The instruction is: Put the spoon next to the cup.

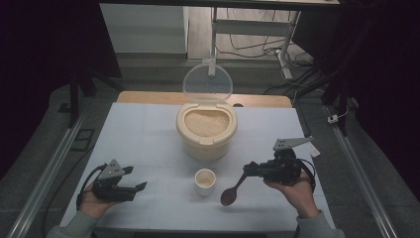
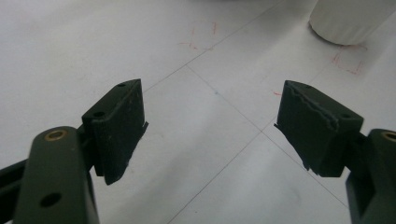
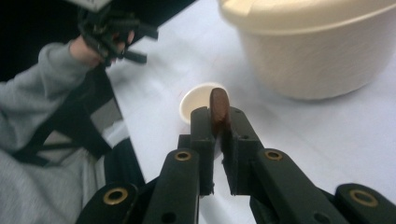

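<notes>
Spoon (image 1: pixel 232 192) is clenched by its handle in the right gripper (image 1: pixel 248 170), bowl hanging beside the cup (image 1: pixel 205 181). Left gripper (image 1: pixel 136 179) hovers over the tabletop (image 1: pixel 143 134), jaws released.

White table top (image 1: pixel 143 134) ruled with thin grid lines (image 2: pixel 224 105), marked here and there with small red corner marks (image 2: pixel 348 63). Strip of wooden board (image 1: pixel 148 97) along its far edge. Grey floor (image 1: pixel 148 74) beyond, with a metal rail (image 1: pixel 49 168) to the left and another rail (image 1: pixel 361 173) to the right. Farther back, white desk legs (image 1: pixel 286 44) and loose dark cables (image 1: pixel 247 47). Black curtain (image 1: pixel 44 59) at the left.
</notes>
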Demonstrator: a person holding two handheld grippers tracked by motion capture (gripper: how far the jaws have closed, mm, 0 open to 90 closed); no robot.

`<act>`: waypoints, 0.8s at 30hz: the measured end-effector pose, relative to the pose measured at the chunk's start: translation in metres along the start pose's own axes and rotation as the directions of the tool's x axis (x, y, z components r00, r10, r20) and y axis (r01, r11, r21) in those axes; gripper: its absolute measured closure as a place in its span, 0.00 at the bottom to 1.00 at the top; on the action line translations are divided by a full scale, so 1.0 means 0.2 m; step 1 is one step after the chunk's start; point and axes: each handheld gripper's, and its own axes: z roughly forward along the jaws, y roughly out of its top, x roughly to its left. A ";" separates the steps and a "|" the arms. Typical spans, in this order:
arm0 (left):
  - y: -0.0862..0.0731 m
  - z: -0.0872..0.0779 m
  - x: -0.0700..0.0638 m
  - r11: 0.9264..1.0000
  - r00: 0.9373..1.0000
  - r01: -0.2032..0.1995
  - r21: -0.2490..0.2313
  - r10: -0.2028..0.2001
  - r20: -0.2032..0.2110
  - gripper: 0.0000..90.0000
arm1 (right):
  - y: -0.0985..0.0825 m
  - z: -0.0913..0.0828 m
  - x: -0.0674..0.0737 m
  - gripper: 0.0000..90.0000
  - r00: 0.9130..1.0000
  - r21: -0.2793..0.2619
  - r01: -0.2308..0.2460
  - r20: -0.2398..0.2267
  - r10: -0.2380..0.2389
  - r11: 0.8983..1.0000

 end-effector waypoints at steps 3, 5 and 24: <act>0.00 0.00 0.00 1.000 1.000 -0.001 0.002 0.001 0.003 0.26 | 0.01 0.06 0.00 0.92 1.000 0.074 0.002 -0.027 0.000 0.997; 0.00 0.00 0.00 1.000 1.000 -0.002 0.002 0.002 0.003 0.26 | 0.02 0.10 0.00 0.92 0.999 0.113 0.002 -0.033 0.002 0.994; 0.00 0.00 0.00 1.000 1.000 -0.005 0.006 0.005 0.003 0.26 | 0.05 0.31 -0.18 0.84 0.998 0.099 -0.038 0.050 0.033 0.994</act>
